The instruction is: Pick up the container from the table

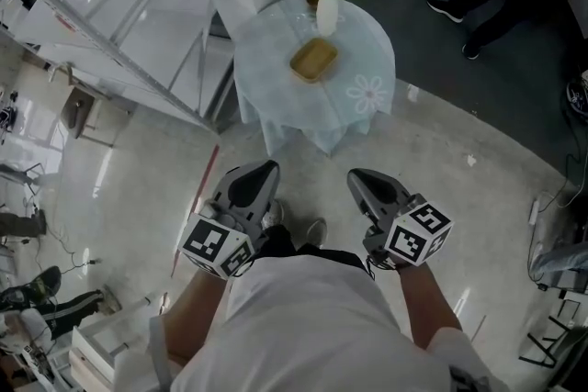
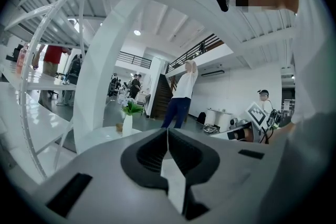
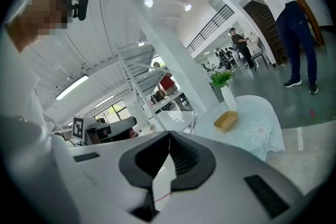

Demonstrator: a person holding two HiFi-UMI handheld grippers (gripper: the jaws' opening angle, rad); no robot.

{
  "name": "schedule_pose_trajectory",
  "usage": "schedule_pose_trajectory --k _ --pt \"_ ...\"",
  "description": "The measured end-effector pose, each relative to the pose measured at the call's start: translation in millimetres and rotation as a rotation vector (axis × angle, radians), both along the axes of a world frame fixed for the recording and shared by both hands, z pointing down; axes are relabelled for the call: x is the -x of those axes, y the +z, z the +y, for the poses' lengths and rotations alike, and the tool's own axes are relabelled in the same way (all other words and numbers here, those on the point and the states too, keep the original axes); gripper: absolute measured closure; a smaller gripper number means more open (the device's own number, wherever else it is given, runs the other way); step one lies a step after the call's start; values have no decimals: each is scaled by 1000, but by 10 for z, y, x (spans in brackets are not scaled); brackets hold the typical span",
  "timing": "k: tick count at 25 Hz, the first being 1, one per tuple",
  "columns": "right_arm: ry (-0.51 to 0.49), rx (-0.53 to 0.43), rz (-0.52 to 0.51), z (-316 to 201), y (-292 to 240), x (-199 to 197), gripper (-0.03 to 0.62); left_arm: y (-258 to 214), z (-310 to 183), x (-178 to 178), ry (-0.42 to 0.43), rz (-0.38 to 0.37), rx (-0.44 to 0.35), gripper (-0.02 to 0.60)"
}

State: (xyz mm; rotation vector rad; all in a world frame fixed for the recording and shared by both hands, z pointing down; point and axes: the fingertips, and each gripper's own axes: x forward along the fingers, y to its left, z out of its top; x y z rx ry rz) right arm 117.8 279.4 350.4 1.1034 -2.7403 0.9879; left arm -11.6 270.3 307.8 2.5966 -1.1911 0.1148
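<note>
Container [image 1: 313,60] lies well beyond the seemingly closed fingers [image 1: 253,184].

The round worktop [image 1: 266,41] is draped in a pale floral cloth [image 1: 303,128] that hides whatever holds it up. In the left gripper view, the grey body of the left gripper [image 2: 167,131] covers most of that worktop, and the shallow tan container [image 2: 119,127] is only a brownish speck beside the white vase [image 2: 127,126]. A bystander [image 1: 501,9] in dark trousers is cut off by the head view's upper right edge.
</note>
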Motion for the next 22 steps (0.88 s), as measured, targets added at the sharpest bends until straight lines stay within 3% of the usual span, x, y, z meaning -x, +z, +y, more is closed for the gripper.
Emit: schedule_pose_trajectory --k 11,22 --pt "-15 -3 9 -275 53 28 571 77 -239 39 -15 2 -4 558" --pt "14 31 26 -791 183 166 571 217 -828 155 16 20 23 558"
